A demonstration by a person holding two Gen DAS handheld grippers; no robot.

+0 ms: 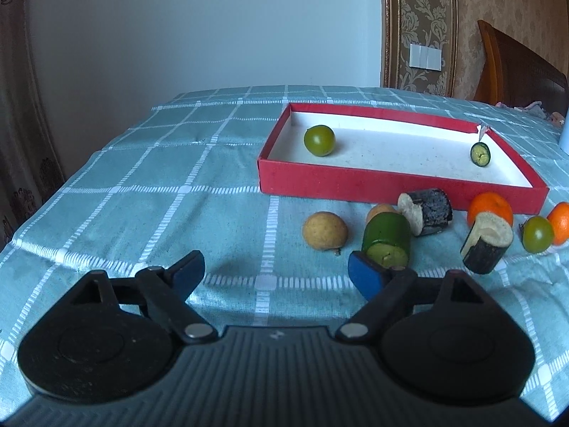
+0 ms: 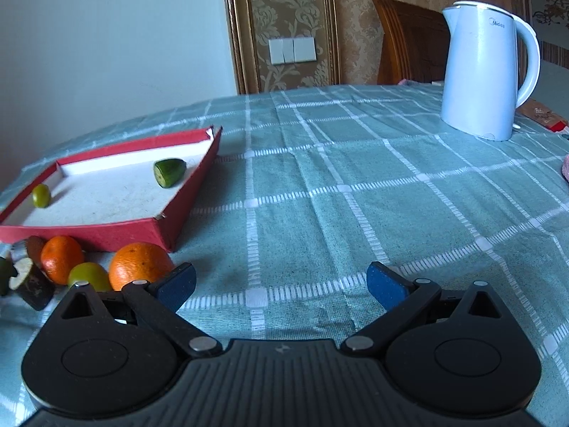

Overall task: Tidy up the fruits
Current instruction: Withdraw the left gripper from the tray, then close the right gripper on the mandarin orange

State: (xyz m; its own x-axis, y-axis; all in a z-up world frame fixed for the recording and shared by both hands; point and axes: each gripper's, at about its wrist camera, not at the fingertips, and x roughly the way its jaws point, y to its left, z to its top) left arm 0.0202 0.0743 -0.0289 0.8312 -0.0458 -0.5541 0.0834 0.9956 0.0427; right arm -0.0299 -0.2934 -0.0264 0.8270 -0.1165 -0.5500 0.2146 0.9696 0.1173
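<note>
On the checked cloth [image 1: 177,163] sits a red tray [image 1: 355,186] holding a green fruit [image 1: 319,140] near its left end and a small cucumber piece [image 1: 480,154] by the torn right corner. Before the tray lie a tan fruit [image 1: 324,230], a cucumber chunk [image 1: 386,238], two dark-skinned cane pieces [image 1: 426,210] [image 1: 485,243], two oranges [image 1: 489,206] [image 1: 560,220] and another green fruit [image 1: 537,233]. Left gripper [image 1: 275,272] stands wide open with nothing between its jaws; its right pad [image 1: 366,274] is just beside the chunk. Right gripper [image 2: 281,284] is likewise open and empty over bare cloth, an orange [image 2: 140,263] near its left finger. Farther back stands a white kettle [image 2: 480,71].
</note>
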